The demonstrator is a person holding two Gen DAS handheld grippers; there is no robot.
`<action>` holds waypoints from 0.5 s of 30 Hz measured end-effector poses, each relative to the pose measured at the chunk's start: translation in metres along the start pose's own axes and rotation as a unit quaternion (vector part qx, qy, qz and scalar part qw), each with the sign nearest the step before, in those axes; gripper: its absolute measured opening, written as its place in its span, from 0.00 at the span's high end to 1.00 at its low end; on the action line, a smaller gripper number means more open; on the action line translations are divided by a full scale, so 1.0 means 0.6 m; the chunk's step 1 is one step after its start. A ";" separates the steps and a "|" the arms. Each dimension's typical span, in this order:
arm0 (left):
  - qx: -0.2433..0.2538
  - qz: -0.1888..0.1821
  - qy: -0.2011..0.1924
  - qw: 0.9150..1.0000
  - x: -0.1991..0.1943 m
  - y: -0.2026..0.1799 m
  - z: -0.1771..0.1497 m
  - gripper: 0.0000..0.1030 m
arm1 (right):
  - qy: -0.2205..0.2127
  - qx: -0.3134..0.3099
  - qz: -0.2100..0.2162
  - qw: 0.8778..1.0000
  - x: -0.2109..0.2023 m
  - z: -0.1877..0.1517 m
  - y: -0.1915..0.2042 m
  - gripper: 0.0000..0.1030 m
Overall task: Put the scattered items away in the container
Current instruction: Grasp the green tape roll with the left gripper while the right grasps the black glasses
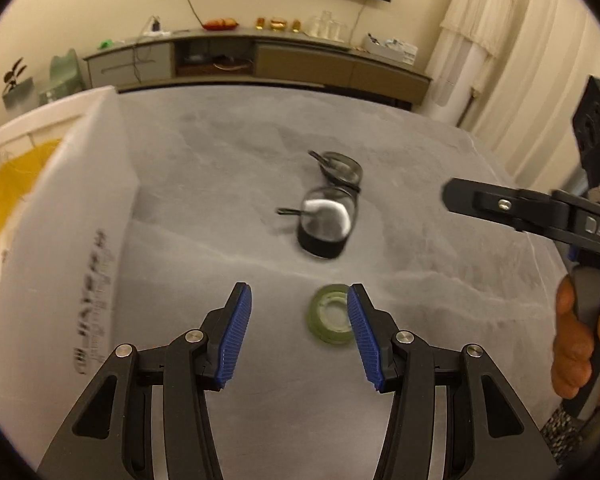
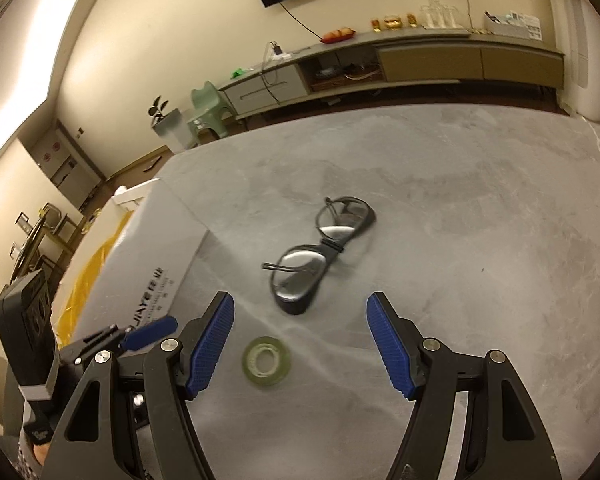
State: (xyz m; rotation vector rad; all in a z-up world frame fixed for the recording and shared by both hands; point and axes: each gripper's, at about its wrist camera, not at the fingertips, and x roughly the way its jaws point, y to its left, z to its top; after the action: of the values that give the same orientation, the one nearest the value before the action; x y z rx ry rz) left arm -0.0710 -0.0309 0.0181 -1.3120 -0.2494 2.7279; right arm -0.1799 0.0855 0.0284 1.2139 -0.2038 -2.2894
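A pair of dark-framed glasses [image 1: 332, 200] lies on the grey table [image 1: 228, 168], also in the right wrist view [image 2: 320, 252]. A small roll of clear greenish tape [image 1: 330, 316] lies nearer, just ahead of my left gripper's right fingertip; it also shows in the right wrist view [image 2: 266, 362]. A white box [image 1: 60, 240] with yellow lining stands at the left, seen too in the right wrist view [image 2: 140, 264]. My left gripper [image 1: 299, 312] is open and empty. My right gripper [image 2: 300, 336] is open and empty above the tape and glasses.
My right gripper shows at the right edge of the left wrist view [image 1: 540, 216]. A low sideboard [image 1: 260, 60] stands against the far wall beyond the table's far edge. A curtain [image 1: 500, 40] hangs at the right.
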 end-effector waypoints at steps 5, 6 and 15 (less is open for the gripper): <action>0.027 -0.013 0.006 1.000 0.027 -0.039 -0.005 0.49 | 0.021 0.028 0.001 0.999 0.042 0.007 -0.025 0.32; 0.031 -0.013 0.007 0.999 0.032 -0.043 -0.005 0.49 | 0.024 0.036 0.004 0.999 0.050 0.010 -0.029 0.32; 0.037 0.002 0.025 0.999 0.078 -0.042 -0.005 0.49 | 0.036 0.076 0.004 0.996 0.124 0.045 -0.041 0.30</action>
State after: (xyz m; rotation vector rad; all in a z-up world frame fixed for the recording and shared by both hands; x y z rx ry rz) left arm -0.0974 0.0020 -0.0146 -1.3599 -0.1409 2.6770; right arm -0.2448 0.0644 -0.0187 1.3669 -0.3621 -2.2518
